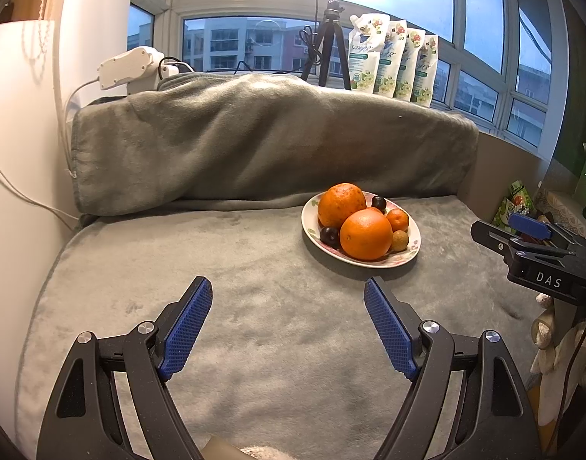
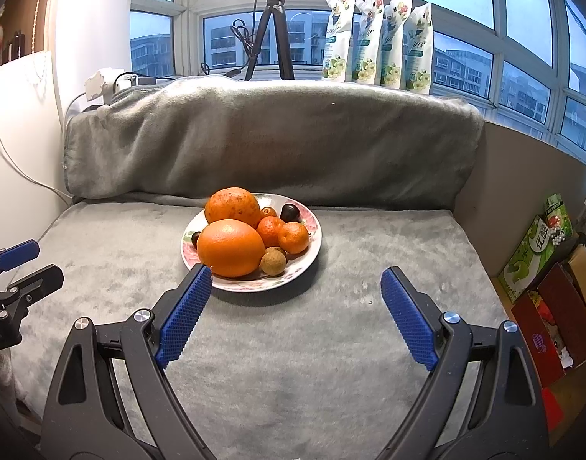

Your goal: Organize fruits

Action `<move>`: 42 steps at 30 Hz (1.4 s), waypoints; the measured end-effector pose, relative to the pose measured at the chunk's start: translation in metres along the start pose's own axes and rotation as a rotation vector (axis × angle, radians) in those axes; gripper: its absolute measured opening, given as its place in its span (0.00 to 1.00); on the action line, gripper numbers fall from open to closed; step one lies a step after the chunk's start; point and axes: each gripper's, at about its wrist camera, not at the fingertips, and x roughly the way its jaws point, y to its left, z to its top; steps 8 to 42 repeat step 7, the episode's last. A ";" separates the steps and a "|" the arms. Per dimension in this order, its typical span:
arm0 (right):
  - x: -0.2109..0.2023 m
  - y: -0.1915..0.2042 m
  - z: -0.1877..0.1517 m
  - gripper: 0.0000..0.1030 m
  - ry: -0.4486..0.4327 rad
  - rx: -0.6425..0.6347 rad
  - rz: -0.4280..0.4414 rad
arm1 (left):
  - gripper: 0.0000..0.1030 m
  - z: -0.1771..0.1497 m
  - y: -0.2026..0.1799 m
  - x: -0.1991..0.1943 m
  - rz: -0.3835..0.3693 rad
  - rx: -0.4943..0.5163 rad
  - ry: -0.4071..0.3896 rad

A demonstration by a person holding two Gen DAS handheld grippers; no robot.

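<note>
A white flowered plate (image 2: 308,257) (image 1: 310,230) rests on the grey blanket-covered surface. It holds two big oranges (image 2: 231,247) (image 1: 366,234), small mandarins (image 2: 293,237) (image 1: 397,219), dark plums (image 2: 290,212) (image 1: 329,235) and a small tan fruit (image 2: 273,262) (image 1: 400,240). My left gripper (image 1: 288,287) is open and empty, short of the plate and to its left. My right gripper (image 2: 297,278) is open and empty just in front of the plate; its left fingertip (image 2: 201,274) lies over the plate's near rim in the picture. The right gripper (image 1: 530,234) also shows at the left wrist view's right edge.
A rolled grey blanket (image 2: 274,138) rises behind the plate. On the sill stand a tripod (image 2: 272,34) and several white pouches (image 2: 377,38). A power strip with cables (image 1: 128,67) lies at the back left. Boxes (image 2: 542,268) sit off the surface's right edge.
</note>
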 end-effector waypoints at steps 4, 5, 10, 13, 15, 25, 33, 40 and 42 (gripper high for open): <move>0.000 0.000 0.000 0.89 0.000 -0.001 0.001 | 0.79 -0.001 -0.001 -0.001 -0.002 0.006 -0.007; 0.001 0.000 0.000 0.89 0.001 -0.001 0.001 | 0.79 -0.001 -0.001 -0.001 -0.002 0.006 -0.008; 0.001 0.000 -0.002 0.89 0.003 -0.001 0.001 | 0.79 -0.001 -0.001 0.000 -0.004 0.007 -0.003; 0.001 0.000 -0.002 0.89 0.003 -0.001 0.001 | 0.79 -0.001 -0.001 0.000 -0.004 0.007 -0.003; 0.001 0.000 -0.002 0.89 0.003 -0.001 0.001 | 0.79 -0.001 -0.001 0.000 -0.004 0.007 -0.003; 0.001 0.000 -0.002 0.89 0.003 -0.001 0.001 | 0.79 -0.001 -0.001 0.000 -0.004 0.007 -0.003; 0.001 0.000 -0.002 0.89 0.003 -0.001 0.001 | 0.79 -0.001 -0.001 0.000 -0.004 0.007 -0.003; 0.001 0.000 -0.002 0.89 0.003 -0.001 0.001 | 0.79 -0.001 -0.001 0.000 -0.004 0.007 -0.003; 0.001 0.000 -0.002 0.89 0.003 -0.001 0.001 | 0.79 -0.001 -0.001 0.000 -0.004 0.007 -0.003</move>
